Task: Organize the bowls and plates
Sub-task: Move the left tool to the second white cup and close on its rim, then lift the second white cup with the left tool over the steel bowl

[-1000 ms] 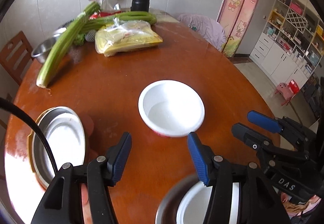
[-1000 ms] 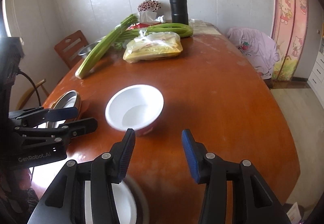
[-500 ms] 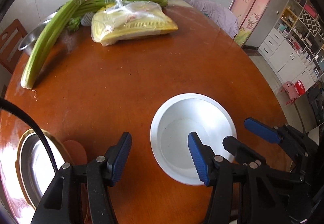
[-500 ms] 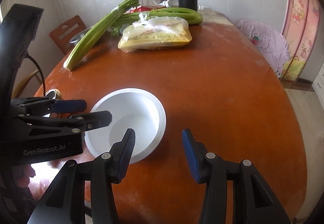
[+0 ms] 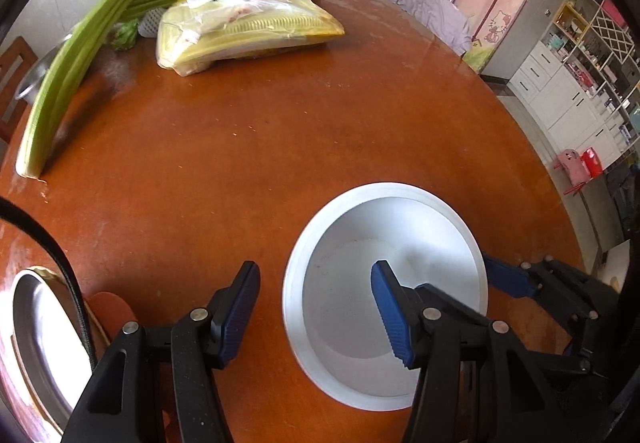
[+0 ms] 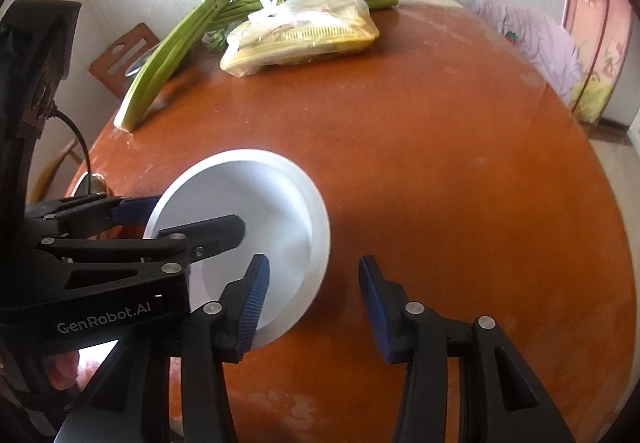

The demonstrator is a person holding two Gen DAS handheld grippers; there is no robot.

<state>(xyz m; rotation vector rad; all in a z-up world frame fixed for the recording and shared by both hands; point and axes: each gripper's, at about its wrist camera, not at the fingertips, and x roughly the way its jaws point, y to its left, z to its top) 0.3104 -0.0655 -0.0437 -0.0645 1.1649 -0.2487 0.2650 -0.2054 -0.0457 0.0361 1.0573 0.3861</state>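
The white bowl [image 5: 386, 295] sat upright on the orange-brown table [image 5: 280, 147], near its front edge. The left gripper [image 5: 316, 307] stood spread wide and gripping nothing, straddling the bowl's left rim: one finger outside, the other over the inside. The right gripper [image 6: 314, 299], likewise spread and empty, straddled the right rim (its left finger over the bowl). Both looked equally near; a round bowl offers no long axis.

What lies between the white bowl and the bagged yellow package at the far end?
Only bare tabletop separates the white bowl from the bagged yellow package; both wrist views show it.
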